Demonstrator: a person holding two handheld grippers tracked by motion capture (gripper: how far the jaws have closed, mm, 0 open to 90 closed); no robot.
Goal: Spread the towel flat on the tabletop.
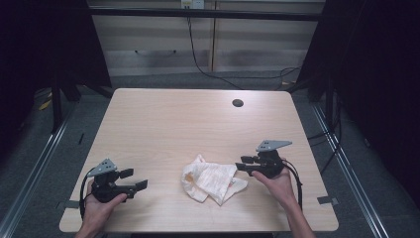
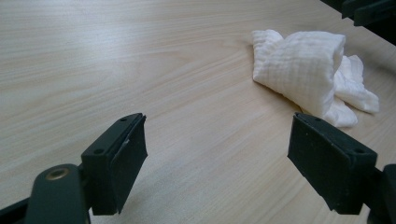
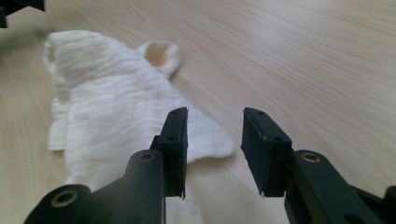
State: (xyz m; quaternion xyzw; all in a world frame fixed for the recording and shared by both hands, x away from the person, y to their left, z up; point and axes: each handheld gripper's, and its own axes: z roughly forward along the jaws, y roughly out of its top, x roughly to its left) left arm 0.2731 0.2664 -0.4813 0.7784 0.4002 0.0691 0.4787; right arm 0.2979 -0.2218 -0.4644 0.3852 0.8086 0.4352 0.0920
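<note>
A crumpled white cloth [image 1: 210, 181] with an orange stain lies on the wooden table [image 1: 198, 124] near the front edge. In a hand at the front left, my left gripper [image 1: 134, 178] stands wide open, well left of the cloth, pointing toward it. Its jaws [image 2: 219, 126] frame bare wood, with the cloth [image 2: 299, 65] farther off. My right gripper [image 1: 241, 163] is just off the cloth's right edge, held by the other hand. Its jaws [image 3: 215, 116] are open with nothing between the pads, and the cloth [image 3: 107, 98] spreads out below and to the left of them.
A round cable hole [image 1: 237, 103] sits at the table's far right. Dark cables [image 1: 208, 69] run over the floor behind the table. Metal rails [image 1: 346, 168] flank both sides.
</note>
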